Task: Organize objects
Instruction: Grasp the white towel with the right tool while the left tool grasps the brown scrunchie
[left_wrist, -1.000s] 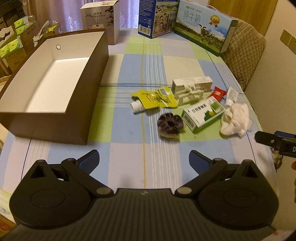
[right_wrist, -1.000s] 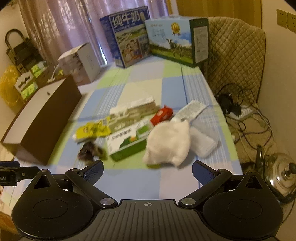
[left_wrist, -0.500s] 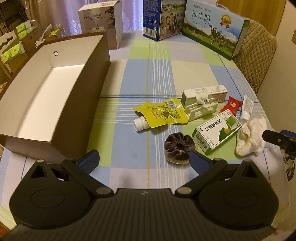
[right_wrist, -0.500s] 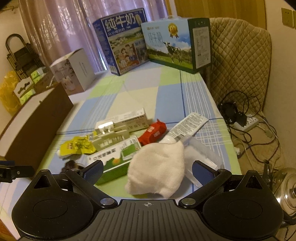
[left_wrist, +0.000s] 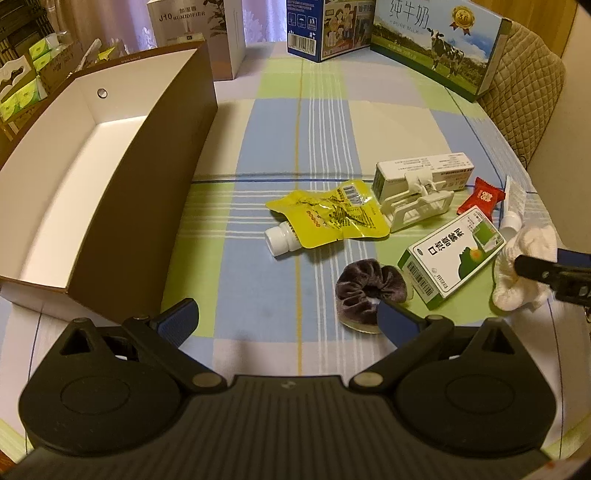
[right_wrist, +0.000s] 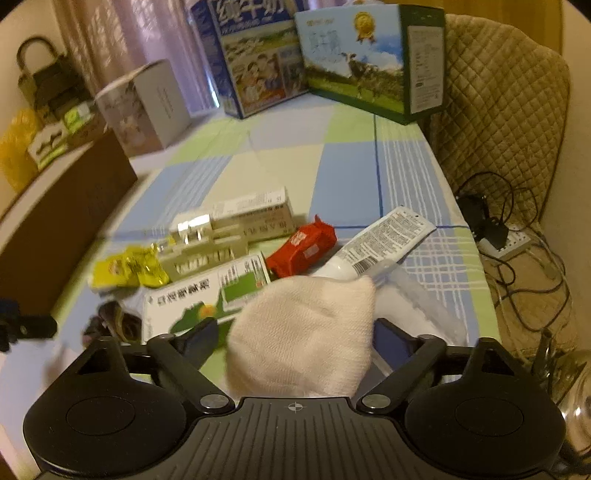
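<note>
My left gripper (left_wrist: 286, 319) is open low over the checked tablecloth, its right finger just in front of a dark velvet scrunchie (left_wrist: 365, 286). Beyond lie a yellow spout pouch (left_wrist: 325, 216), a white carton with a white clip (left_wrist: 417, 206), a red sweet wrapper (left_wrist: 480, 195) and a green-and-white medicine box (left_wrist: 450, 254). The open brown box (left_wrist: 147, 206) stands at the left. My right gripper (right_wrist: 295, 332) is closing, with a white knitted cloth (right_wrist: 303, 339) between its fingers; the pads look just clear of it. A white tube (right_wrist: 380, 243) lies behind the cloth.
Two milk cartons (left_wrist: 436, 40) and a humidifier box (left_wrist: 199, 33) stand at the table's far end. A quilted chair (right_wrist: 498, 122) is off the right edge, with cables and a power strip (right_wrist: 506, 243) on the floor. A clear plastic bag (right_wrist: 417, 306) lies beside the cloth.
Both grippers have sunk and moved forward toward the loose items. The left one now reaches the scrunchie. The right one's fingers have narrowed around the white cloth.
</note>
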